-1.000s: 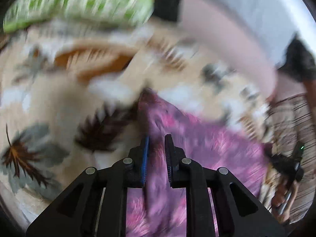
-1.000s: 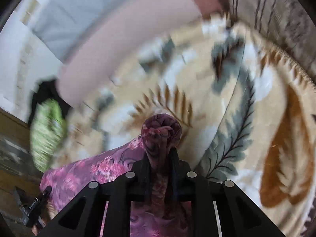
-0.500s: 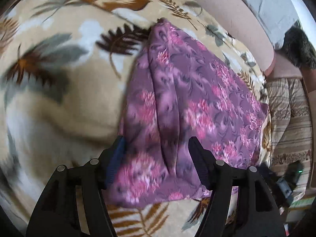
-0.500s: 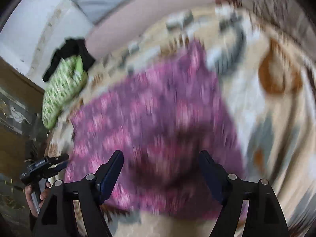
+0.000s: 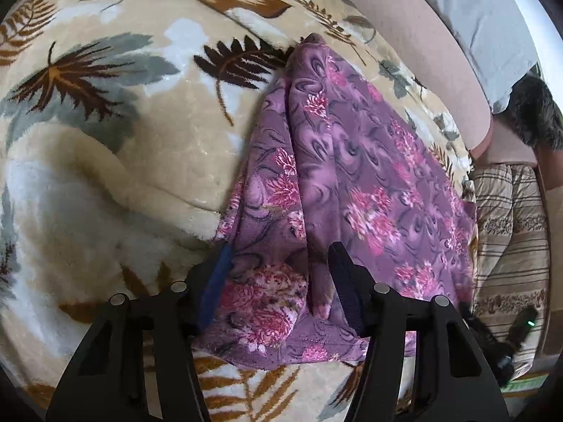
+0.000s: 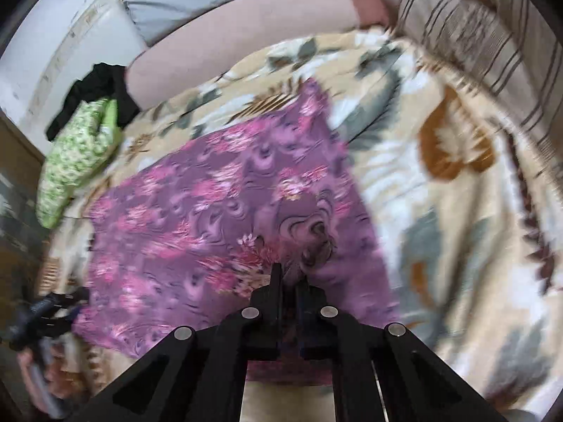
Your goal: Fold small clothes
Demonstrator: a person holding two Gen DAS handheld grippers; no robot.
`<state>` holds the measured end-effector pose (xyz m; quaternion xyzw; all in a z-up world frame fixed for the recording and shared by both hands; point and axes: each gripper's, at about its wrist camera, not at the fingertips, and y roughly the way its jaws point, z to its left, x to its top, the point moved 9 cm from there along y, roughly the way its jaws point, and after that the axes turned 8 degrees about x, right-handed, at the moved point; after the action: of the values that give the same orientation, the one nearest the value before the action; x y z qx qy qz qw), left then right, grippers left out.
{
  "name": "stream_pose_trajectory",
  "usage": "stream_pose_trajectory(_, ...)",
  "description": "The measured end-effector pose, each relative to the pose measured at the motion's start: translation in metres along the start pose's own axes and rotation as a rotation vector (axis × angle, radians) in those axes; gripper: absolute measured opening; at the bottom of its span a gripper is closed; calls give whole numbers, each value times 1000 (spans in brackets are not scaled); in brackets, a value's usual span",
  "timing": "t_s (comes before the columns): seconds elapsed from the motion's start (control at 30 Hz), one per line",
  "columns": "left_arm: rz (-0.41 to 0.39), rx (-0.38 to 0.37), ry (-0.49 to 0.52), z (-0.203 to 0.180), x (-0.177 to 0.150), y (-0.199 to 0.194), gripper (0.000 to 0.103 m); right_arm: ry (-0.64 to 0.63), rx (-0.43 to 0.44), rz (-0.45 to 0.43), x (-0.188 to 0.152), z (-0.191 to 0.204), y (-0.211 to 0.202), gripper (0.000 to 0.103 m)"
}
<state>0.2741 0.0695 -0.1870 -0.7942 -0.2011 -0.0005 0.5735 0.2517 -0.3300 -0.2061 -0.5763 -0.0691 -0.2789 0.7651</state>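
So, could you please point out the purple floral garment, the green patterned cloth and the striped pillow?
purple floral garment (image 6: 197, 218): right wrist view, middle of its flat spread.
green patterned cloth (image 6: 75, 154): right wrist view, centre of the bundle.
striped pillow (image 5: 510, 218): left wrist view, its upper face.

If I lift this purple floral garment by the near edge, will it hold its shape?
Probably not. The purple floral garment already lies in soft ridges, so it will likely droop and bunch. It looks thin, so probably light. On the plush leaf-print blanket it may drag rather than slide.

A purple garment (image 5: 352, 176) with pink flowers lies spread, slightly rumpled, on the leaf-patterned blanket (image 5: 105, 176).
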Motion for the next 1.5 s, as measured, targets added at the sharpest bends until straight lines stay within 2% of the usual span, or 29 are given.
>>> stream_pose_trajectory(0.07,-8,17,13,-1,3,-4,57,25,-9,160,-21,-10,39,5)
stream_pose_trajectory(0.13,-51,54,17,3,9,-13,58,42,12,95,-12,-5,24,5)
stream_pose_trajectory(0.17,-88,100,11,9,14,-18,58,27,41,64,-6,1,14,5)
stream_pose_trajectory(0.23,-119,146,-11,19,18,-21,67,2,51,-49,8,8,-16,9)
stream_pose_trajectory(0.27,-105,143,-31,22,18,-18,68,-2,48,-103,13,9,-31,16)
stream_pose_trajectory(0.33,-25,86,-52,21,12,-2,68,-16,80,-203,18,16,-57,41)
stream_pose_trajectory(0.37,-6,66,-53,18,10,2,69,-27,100,-229,19,22,-62,66)
stream_pose_trajectory(0.4,-12,56,-53,16,11,3,73,-56,133,-260,17,31,-74,82)
stream_pose_trajectory(0.47,-12,7,-66,10,10,1,76,-121,156,-275,12,48,-85,82)
stream_pose_trajectory(0.53,10,-47,-82,3,7,3,76,-144,179,-249,9,67,-82,82)
stream_pose_trajectory(0.63,5,-46,-59,-7,4,6,76,-151,340,-147,11,105,-61,82)
stream_pose_trajectory(0.7,19,-92,-63,-17,0,7,76,-160,394,-90,17,124,-48,82)
stream_pose_trajectory(0.77,10,-121,-56,-25,-2,5,74,-149,491,2,29,159,-23,82)
stream_pose_trajectory(0.83,-4,-100,-45,-27,-2,6,48,-150,540,84,37,187,0,82)
stream_pose_trajectory(0.87,4,-83,-42,-26,-3,9,40,-149,554,129,39,200,12,82)
stream_pose_trajectory(0.9,11,-56,-43,-23,-3,11,23,-141,562,174,42,213,25,82)
stream_pose_trajectory(0.93,12,-42,-49,-19,-2,11,14,-140,578,237,42,229,40,82)
stream_pose_trajectory(0.97,13,-52,-52,-18,-2,9,13,-150,586,295,42,243,53,80)
stream_pose_trajectory(1.0,2,-74,-59,-19,0,2,10,-163,582,329,43,252,62,80)
stream_pose_trajectory(1.07,-54,-97,-50,-25,3,-14,9,-218,556,421,46,282,83,80)
stream_pose_trajectory(1.17,-127,-122,-8,-41,5,-32,8,-299,540,508,45,320,102,80)
stream_pose_trajectory(1.23,-150,-138,17,-49,4,-38,8,-355,488,543,41,337,118,80)
stream_pose_trajectory(1.3,-172,-132,45,-56,4,-42,8,-414,380,582,35,344,141,80)
stream_pose_trajectory(1.33,-186,-120,62,-59,4,-44,8,-446,328,597,31,344,149,76)
stream_pose_trajectory(1.37,-195,-106,77,-61,3,-44,8,-481,295,611,26,345,155,64)
stream_pose_trajectory(1.4,-199,-98,86,-63,2,-43,8,-523,278,629,19,350,160,57)
stream_pose_trajectory(1.47,-199,-84,107,-64,-3,-40,8,-565,270,631,12,356,162,57)
stream_pose_trajectory(1.5,-216,-54,127,-65,-4,-40,8,-583,252,629,9,357,164,57)
